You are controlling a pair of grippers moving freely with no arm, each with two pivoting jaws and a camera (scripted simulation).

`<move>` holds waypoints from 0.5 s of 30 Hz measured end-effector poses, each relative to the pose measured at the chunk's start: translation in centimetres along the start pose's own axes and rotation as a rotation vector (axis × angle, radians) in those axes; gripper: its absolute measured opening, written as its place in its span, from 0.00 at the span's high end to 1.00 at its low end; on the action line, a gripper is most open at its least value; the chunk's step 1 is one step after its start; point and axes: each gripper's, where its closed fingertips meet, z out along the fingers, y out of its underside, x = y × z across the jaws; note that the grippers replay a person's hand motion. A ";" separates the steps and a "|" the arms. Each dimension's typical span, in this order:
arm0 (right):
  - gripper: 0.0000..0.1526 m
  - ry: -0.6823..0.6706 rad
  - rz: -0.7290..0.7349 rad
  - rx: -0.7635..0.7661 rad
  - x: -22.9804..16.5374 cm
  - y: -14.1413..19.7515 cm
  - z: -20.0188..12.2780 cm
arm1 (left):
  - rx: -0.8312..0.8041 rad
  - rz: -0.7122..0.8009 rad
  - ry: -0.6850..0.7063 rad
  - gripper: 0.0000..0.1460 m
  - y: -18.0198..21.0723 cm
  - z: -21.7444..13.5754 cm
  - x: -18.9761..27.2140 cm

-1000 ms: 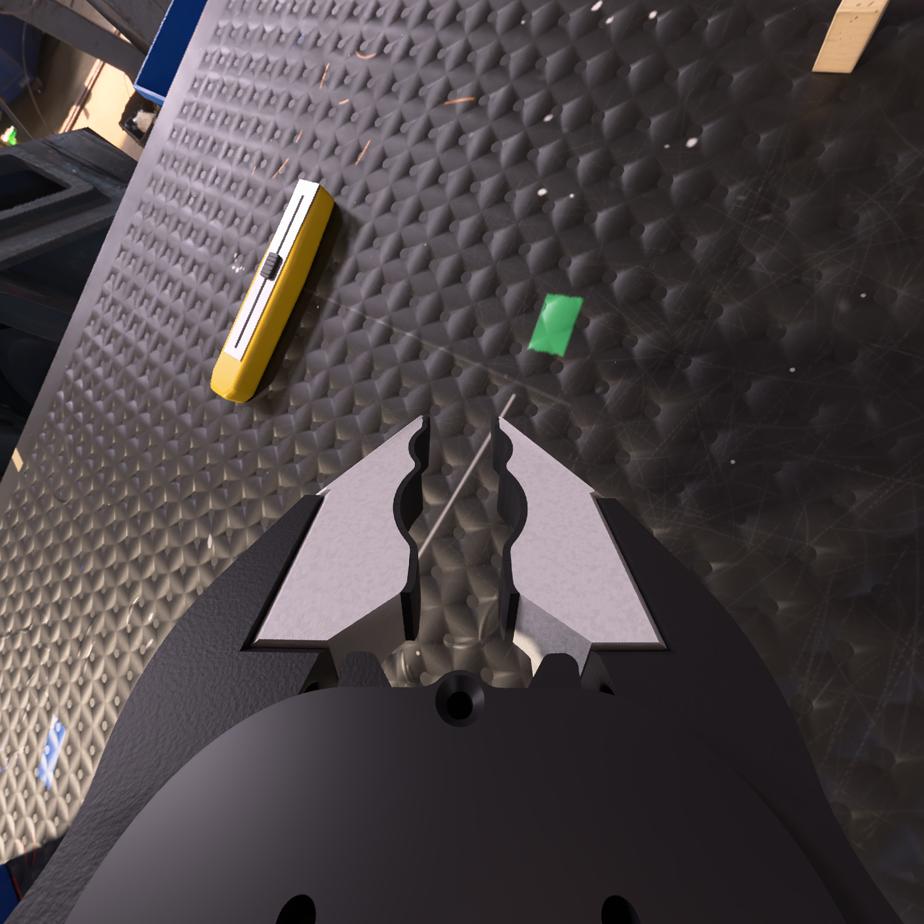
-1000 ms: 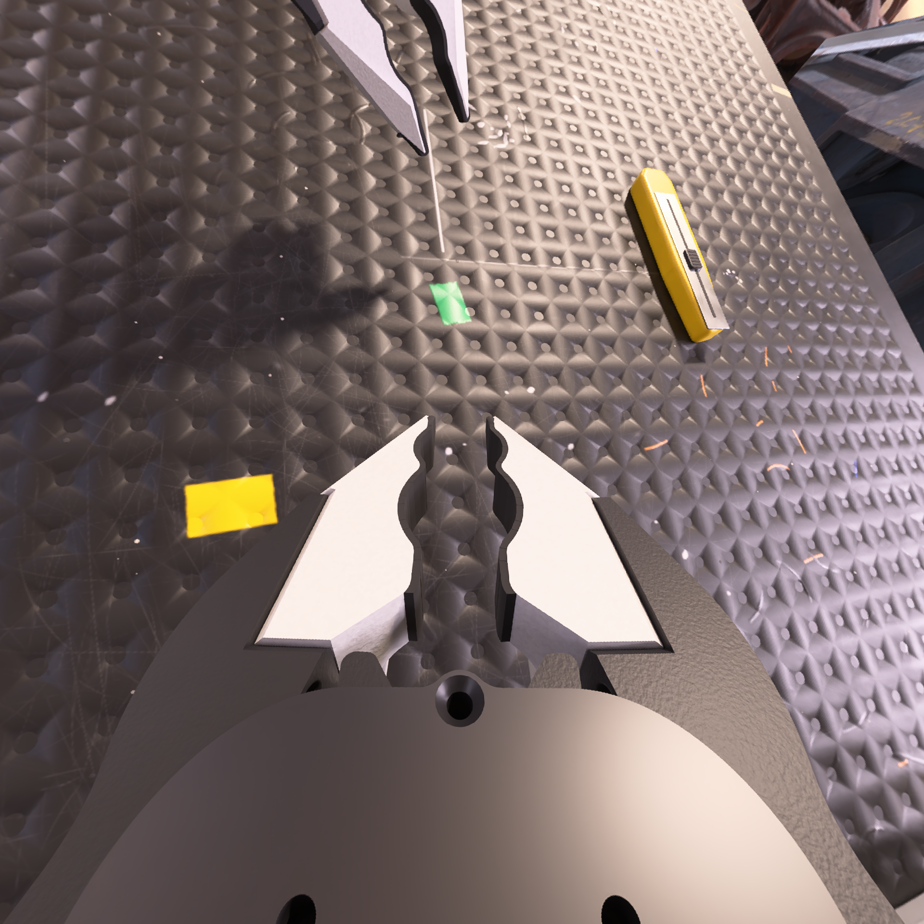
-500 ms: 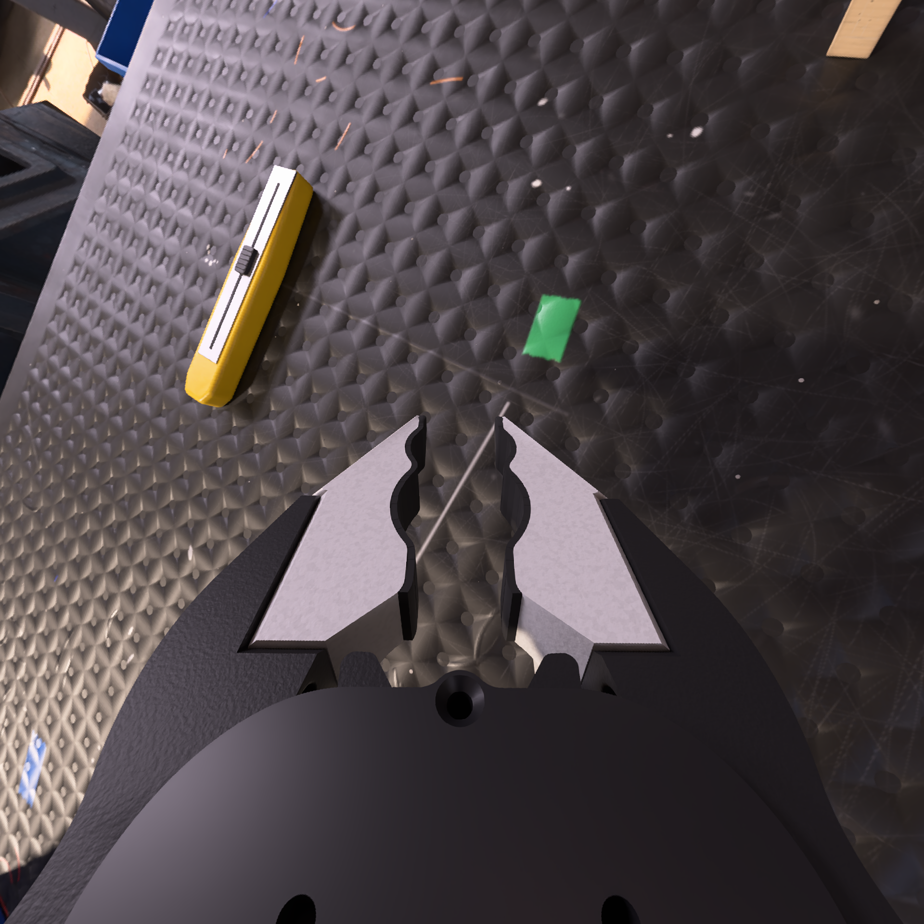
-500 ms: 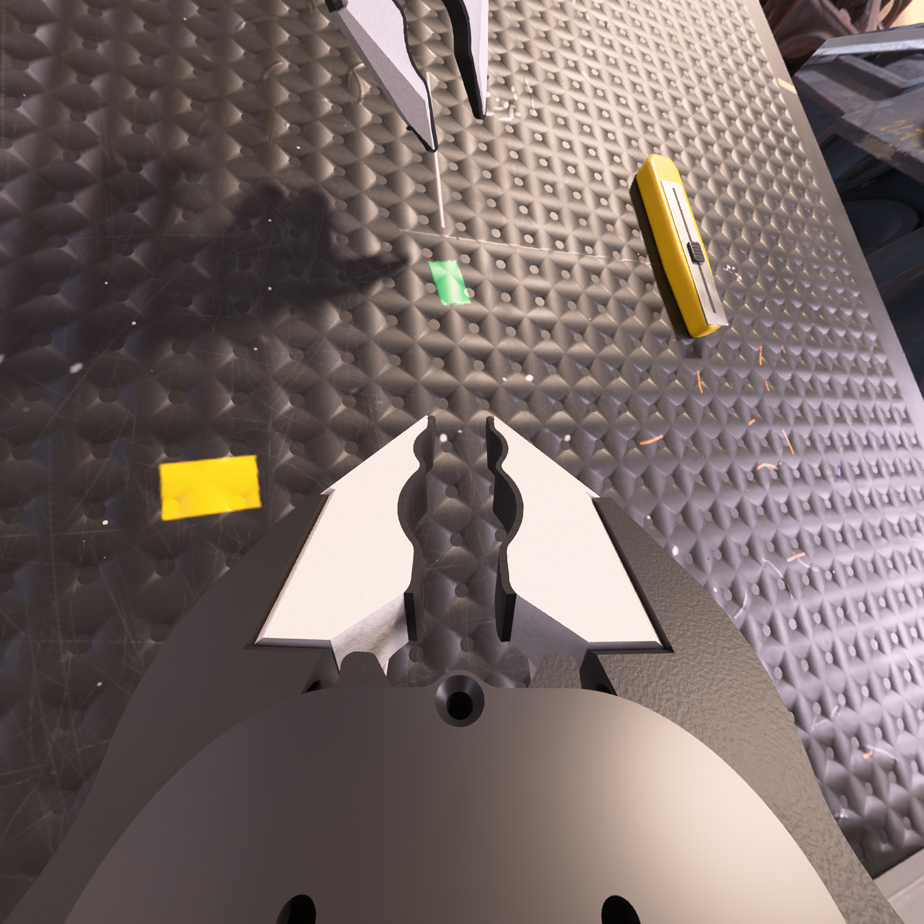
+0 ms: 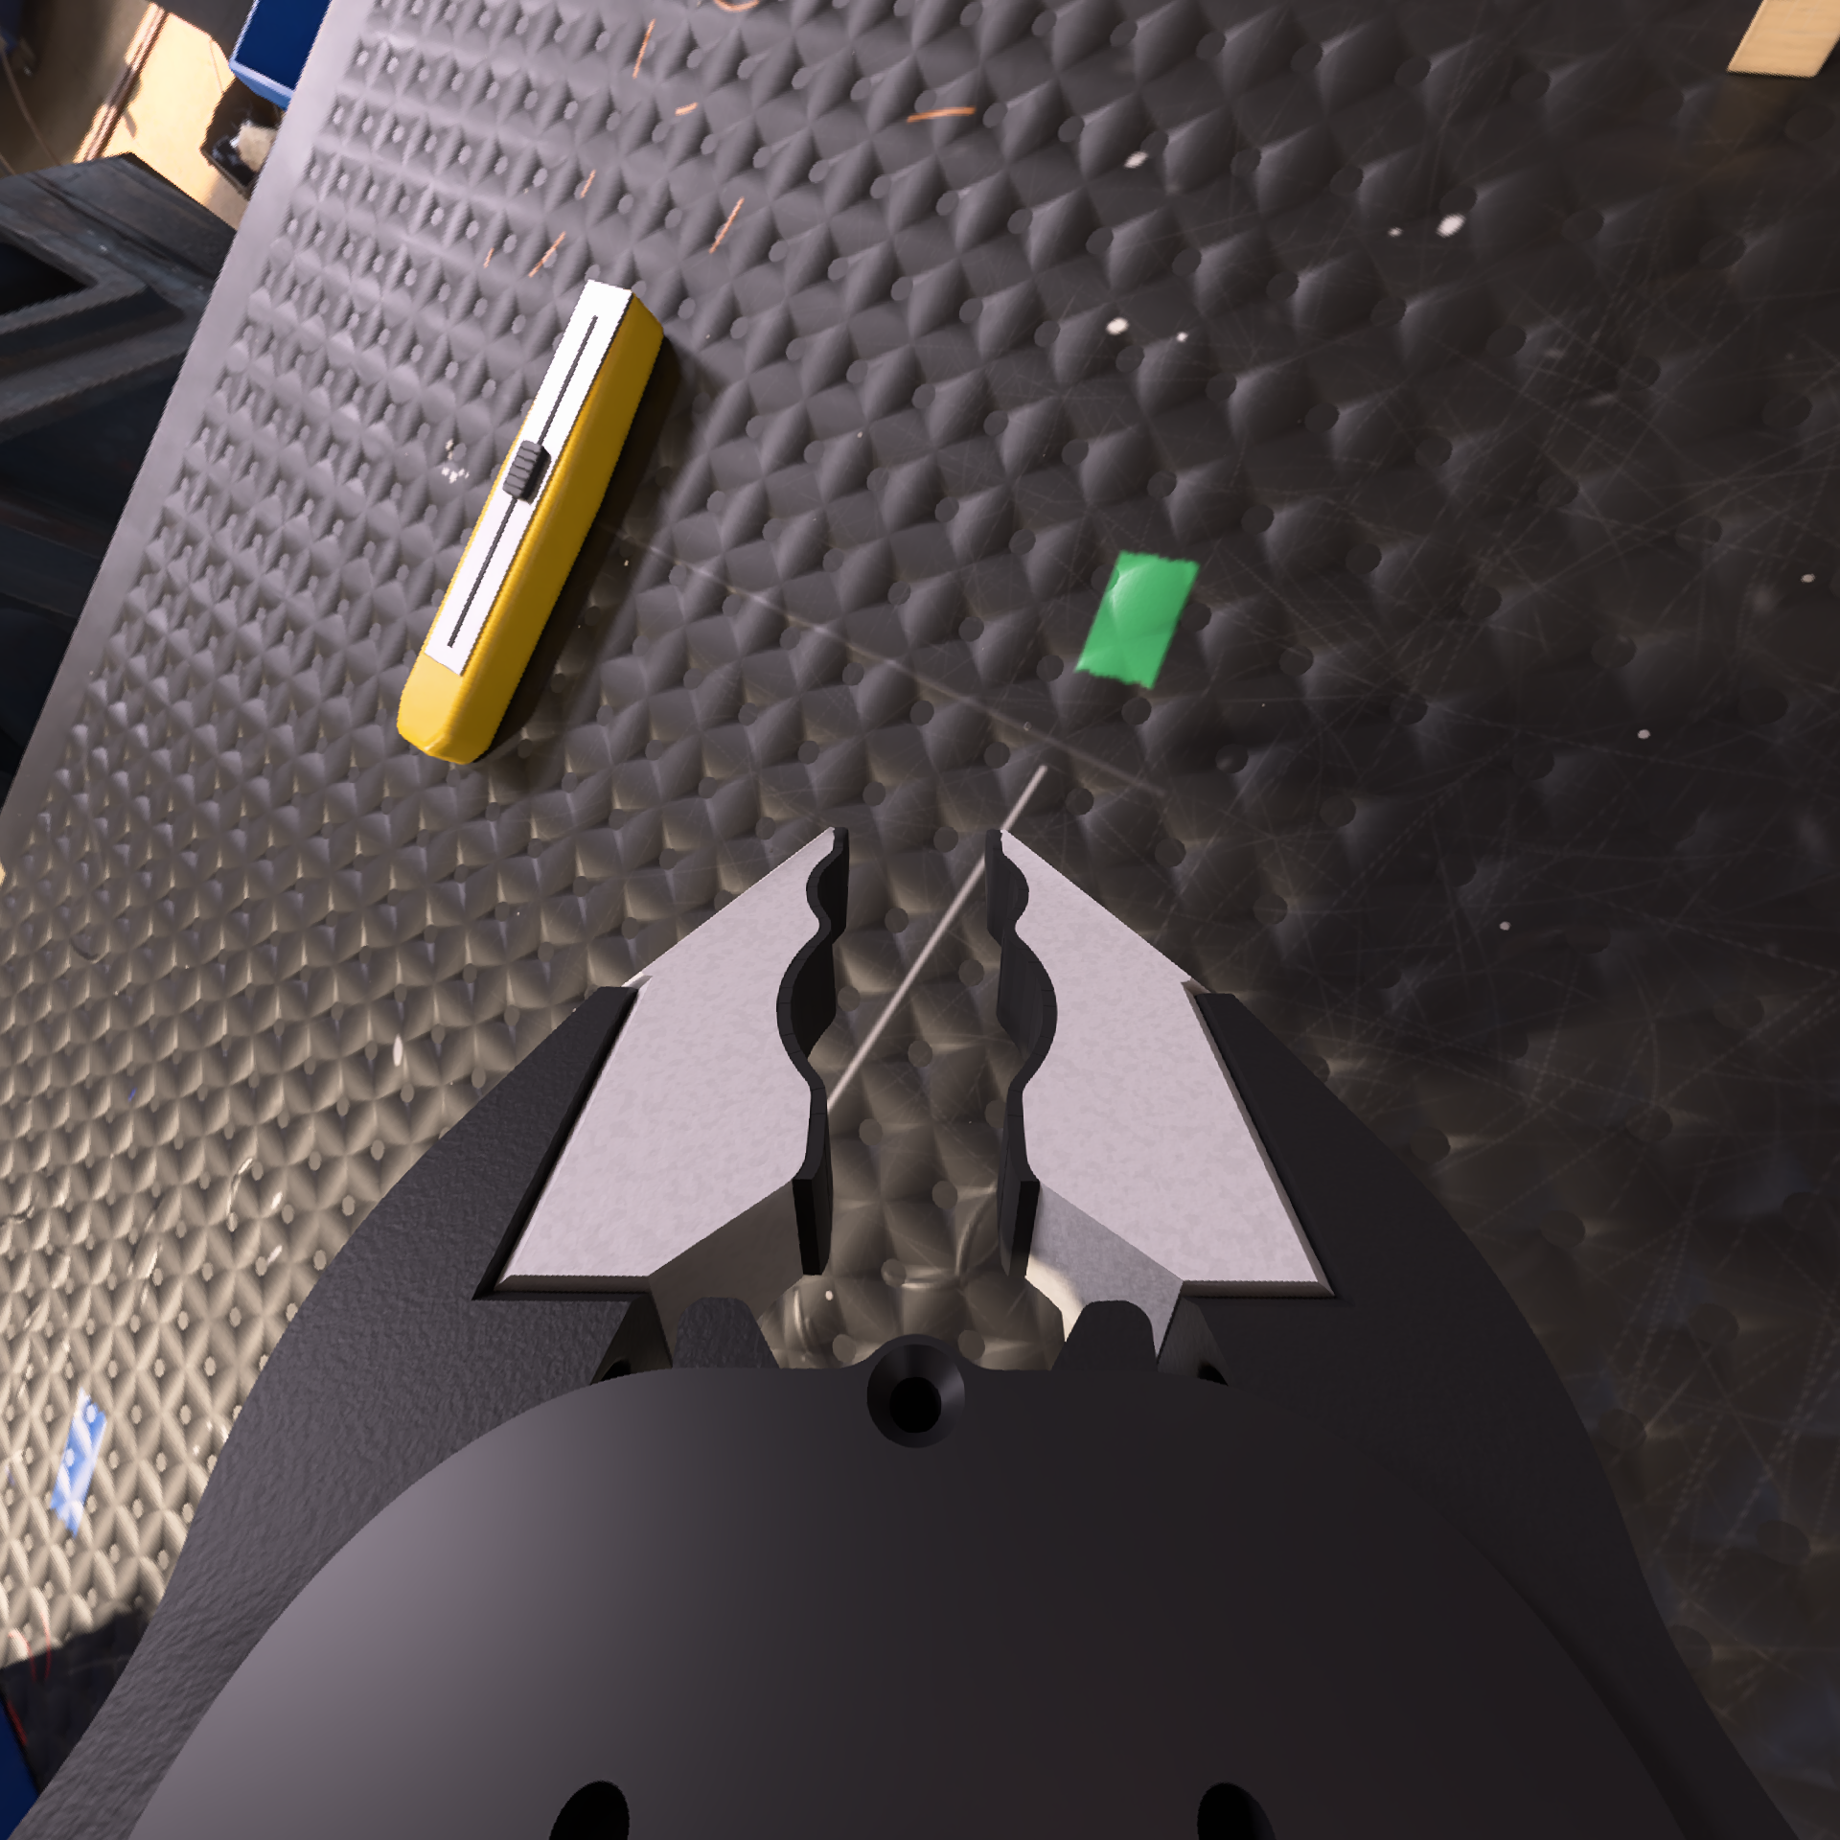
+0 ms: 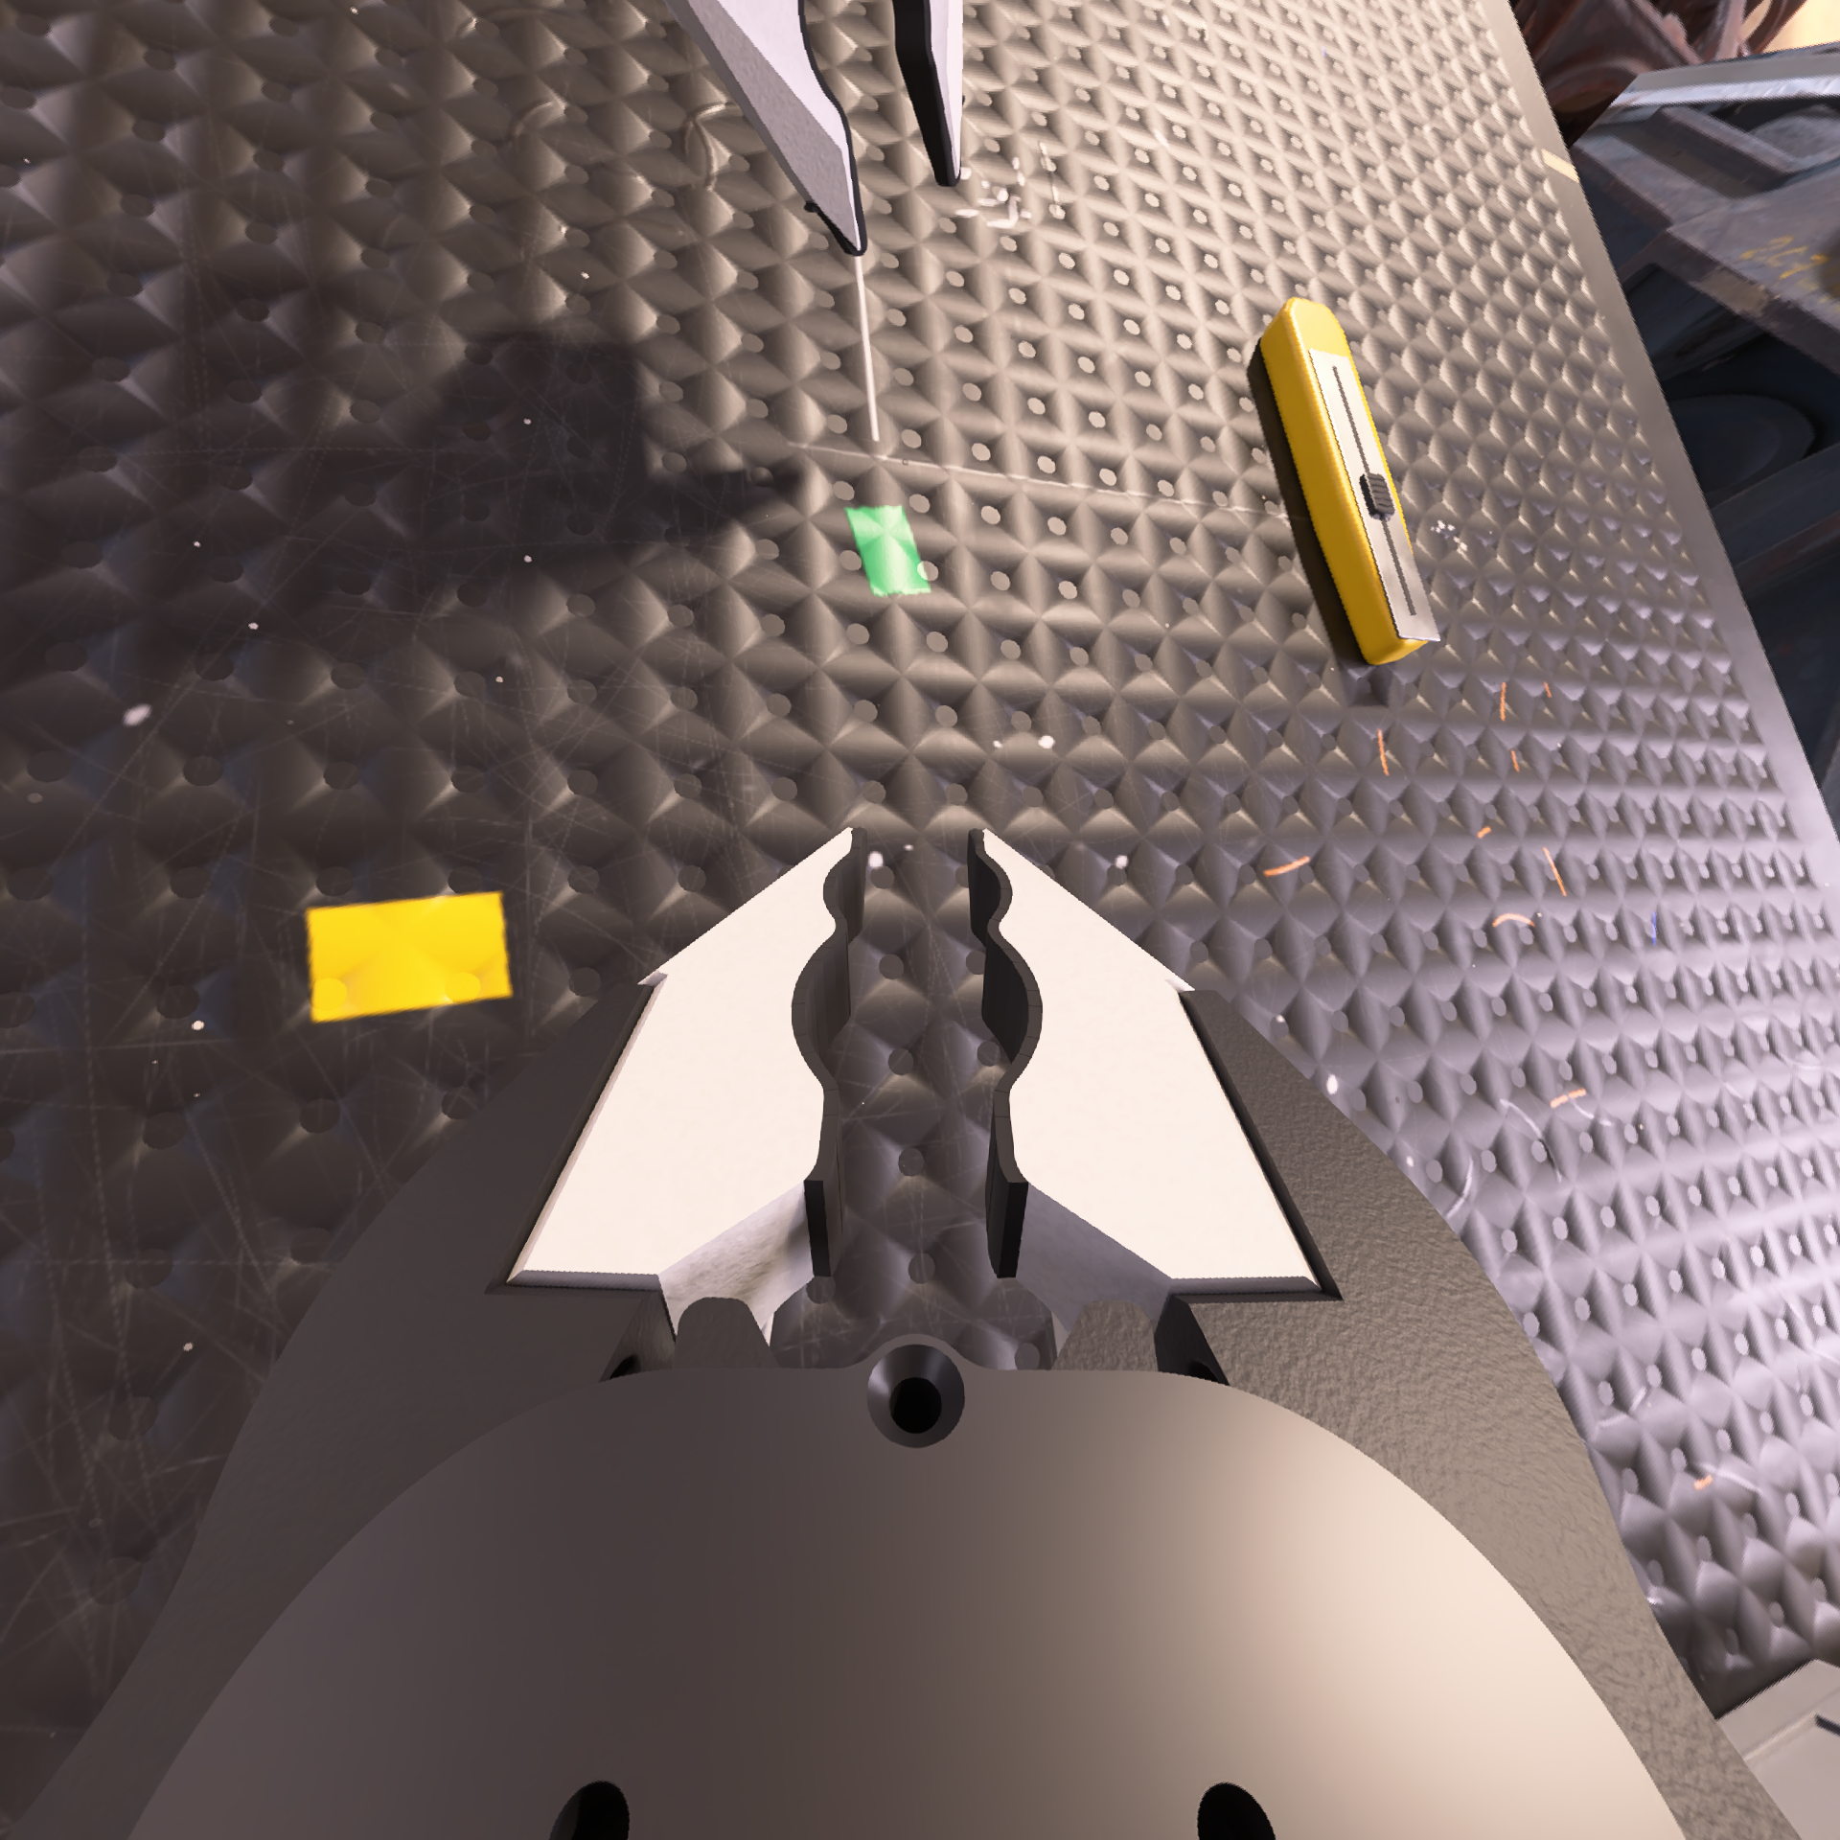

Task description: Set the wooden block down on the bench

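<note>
The wooden block [image 5: 1780,38] is a pale piece lying on the studded dark bench [image 5: 1394,418], cut off at the top right corner of the left wrist view. It does not show in the right wrist view. My left gripper [image 5: 916,841] is open and empty, low over the bench and far from the block. A thin metal rod [image 5: 936,946] shows between its fingers. My right gripper [image 6: 914,841] is open and empty over the bench [image 6: 1294,996]. The left gripper's fingertips [image 6: 831,149] hang at the top of the right wrist view, over the rod [image 6: 866,348].
A yellow utility knife [image 5: 533,518] lies near the bench's edge; it also shows in the right wrist view [image 6: 1344,488]. A green tape patch [image 5: 1137,619] [image 6: 888,550] lies between the grippers. A yellow patch [image 6: 406,956] lies left of my right gripper. Dark frames stand beyond the bench edge [image 6: 1693,299].
Both views have shifted slightly. The wooden block has slid further out at the top right of the left wrist view. Both grippers stay open and empty.
</note>
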 end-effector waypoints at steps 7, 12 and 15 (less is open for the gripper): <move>0.87 0.001 0.001 -0.002 0.0 0.1 0.0 | -0.003 0.001 0.008 0.81 0.1 0.1 0.3; 0.87 0.006 -0.001 -0.008 0.1 0.3 0.1 | -0.005 0.000 0.005 0.81 0.2 -0.1 0.3; 0.87 0.005 0.000 -0.011 0.2 0.4 0.1 | -0.006 -0.003 0.001 0.81 0.3 -0.2 0.3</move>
